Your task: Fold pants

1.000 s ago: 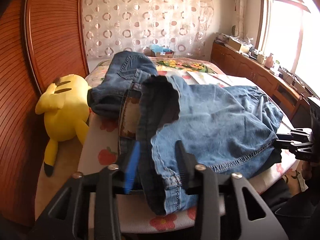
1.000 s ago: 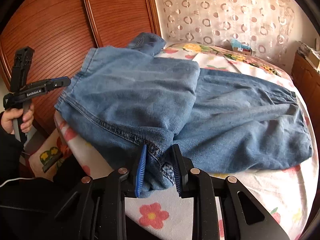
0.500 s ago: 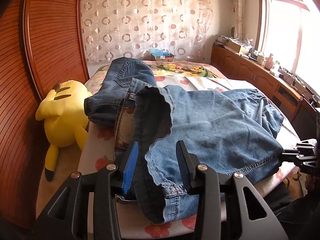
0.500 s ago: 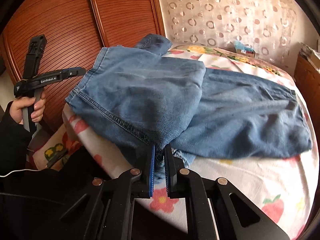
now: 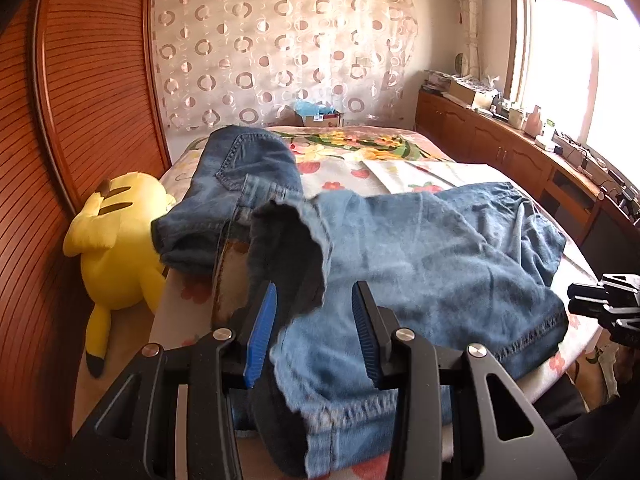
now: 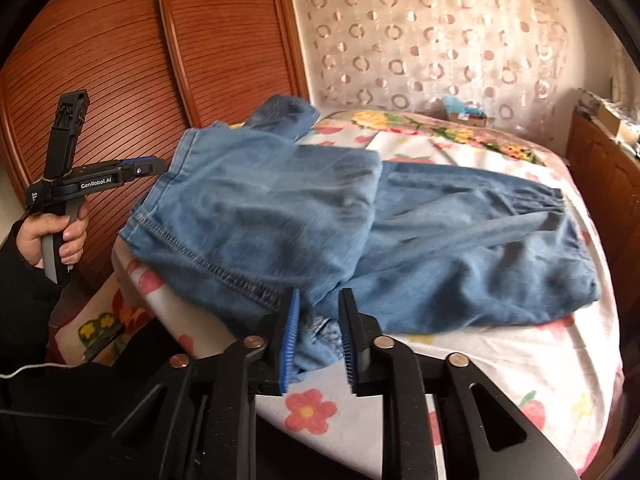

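The blue denim pants (image 6: 360, 232) lie across a flower-print bed (image 6: 500, 360), one part doubled over the rest so that a stitched hem runs along the near edge, close to the bed's side. The step in hand looks like the release after a fold, or a re-grip to tidy it. To do it well, each hand should probably let the cloth settle flat before drawing back, pull straight away along the fingers so that no pad drags the hem out of line, and then check that the doubled edges sit square on each other. The right gripper (image 6: 318, 340) sits at the near hem with a bunched corner of denim between its pads; its jaws have just been opening and stand somewhat apart, and the pads look clear of the cloth rather than pressing it, though the blur makes this uncertain. The left gripper (image 5: 314, 334) is at the other end of the near edge, its jaws partly apart with a thick roll of hem and a dark fold between them; whether the pads squeeze that roll or only flank it cannot be told from this view. In the right wrist view a hand (image 6: 56, 236) grips the left gripper's handle beside the wooden wardrobe (image 6: 120, 60). A yellow plush toy (image 5: 120, 240) lies against the bed's side, well clear of the pants.
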`<state>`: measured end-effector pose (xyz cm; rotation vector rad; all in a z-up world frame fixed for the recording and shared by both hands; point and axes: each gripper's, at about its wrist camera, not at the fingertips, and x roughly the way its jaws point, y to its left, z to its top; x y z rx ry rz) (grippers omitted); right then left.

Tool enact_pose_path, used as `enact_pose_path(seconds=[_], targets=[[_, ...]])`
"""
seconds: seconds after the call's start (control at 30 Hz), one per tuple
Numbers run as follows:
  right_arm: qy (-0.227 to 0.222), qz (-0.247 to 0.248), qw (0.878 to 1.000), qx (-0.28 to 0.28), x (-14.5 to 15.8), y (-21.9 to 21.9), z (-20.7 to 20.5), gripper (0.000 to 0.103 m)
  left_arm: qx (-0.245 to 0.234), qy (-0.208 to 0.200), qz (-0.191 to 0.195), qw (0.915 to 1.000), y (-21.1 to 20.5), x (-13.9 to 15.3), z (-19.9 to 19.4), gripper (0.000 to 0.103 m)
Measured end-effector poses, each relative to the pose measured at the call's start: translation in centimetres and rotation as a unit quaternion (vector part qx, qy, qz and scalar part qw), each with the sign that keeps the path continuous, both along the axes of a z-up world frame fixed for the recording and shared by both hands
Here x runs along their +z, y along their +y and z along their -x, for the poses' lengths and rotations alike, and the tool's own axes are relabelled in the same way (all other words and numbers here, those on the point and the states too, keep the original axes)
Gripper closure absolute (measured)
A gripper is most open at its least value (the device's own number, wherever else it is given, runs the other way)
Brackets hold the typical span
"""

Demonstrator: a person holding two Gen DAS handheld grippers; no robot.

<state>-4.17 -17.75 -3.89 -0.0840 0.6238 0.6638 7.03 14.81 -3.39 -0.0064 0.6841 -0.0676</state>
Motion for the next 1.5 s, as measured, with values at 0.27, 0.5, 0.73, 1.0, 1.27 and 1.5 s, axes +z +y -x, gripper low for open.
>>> enact_pose_path(seconds=[0.27,0.5,0.73,1.0,1.27,1.5], targets=[[-0.013,-0.013,1.000,-0.014,0.2,-0.6,-0.4,0.078,0.012,0.008,-0.026,0.9996,0.3,-0.3,-5.2,0.063],[-0.011,-0.014,1.000,-0.023,-0.2,-1.7,-1.2,0.077,0.042,0.000,-0.057,0.9975,1.9,-0.7,-7.3,0.080],[-0.001,-0.020,0.999,-0.037,-0.5,-2.8,-1.9,0.077,0.063,0.020,-0.026,0.9974,4.4,-0.9,-7.5,0.071],[0.004,-0.024,0.998,-0.054,-0.8,-3.6,-2.5,0.077,0.061,0.003,-0.017,0.9980,3.8,0.2,-5.7,0.059],[0.009,-0.026,0.997,-0.070,-1.3,-5.2,-3.0,0.077,0.023,-0.020,-0.020,0.9994,0.6,1.5,-3.7,0.028],[0.008,-0.029,0.996,-0.084,-1.5,-6.4,-3.1,0.077,-0.017,-0.028,-0.022,0.9992,-3.2,1.9,-2.8,0.026]])
